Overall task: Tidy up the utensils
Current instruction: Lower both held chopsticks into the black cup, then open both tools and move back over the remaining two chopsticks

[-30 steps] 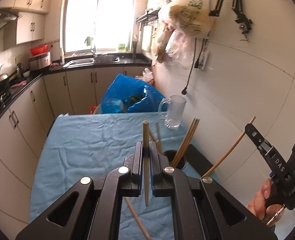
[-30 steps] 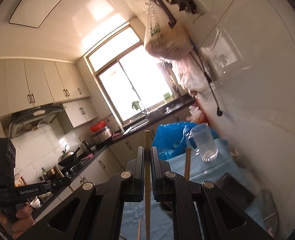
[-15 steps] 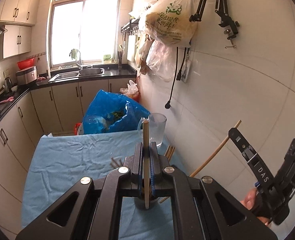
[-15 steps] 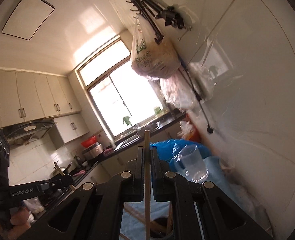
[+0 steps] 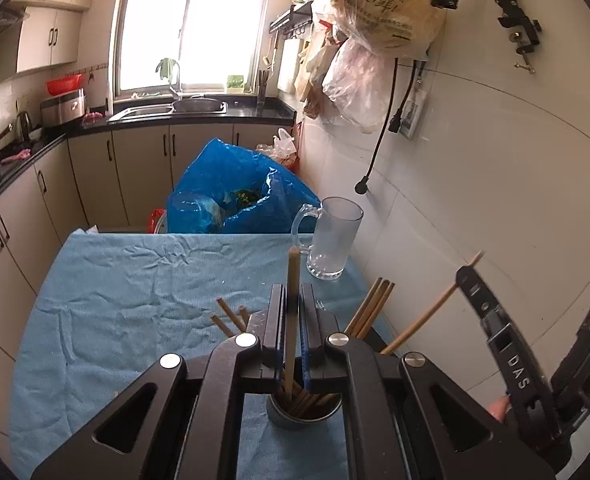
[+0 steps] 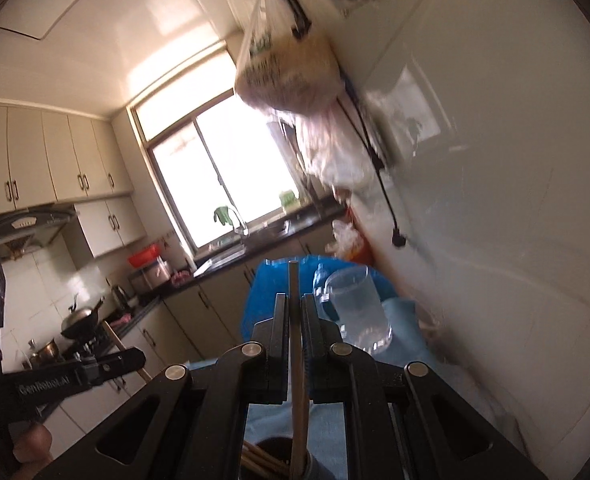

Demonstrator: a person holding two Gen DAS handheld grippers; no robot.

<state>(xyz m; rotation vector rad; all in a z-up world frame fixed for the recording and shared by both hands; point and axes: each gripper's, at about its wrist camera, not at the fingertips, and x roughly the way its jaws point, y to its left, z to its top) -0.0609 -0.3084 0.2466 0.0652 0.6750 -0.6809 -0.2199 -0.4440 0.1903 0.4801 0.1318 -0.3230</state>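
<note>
My left gripper [image 5: 293,312] pinches a wooden chopstick [image 5: 292,296], lower end in the round dark metal holder [image 5: 303,410] at bottom centre on blue cloth [image 5: 135,288]. My right gripper [image 6: 294,320] pinches a second wooden chopstick [image 6: 295,344], tip in that holder [image 6: 273,458].

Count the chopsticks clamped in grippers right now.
2. One chopstick stands in the left gripper, its lower end reaching into the cup. The other chopstick is in the right gripper, also reaching into the cup. Loose chopsticks are excluded.
</note>
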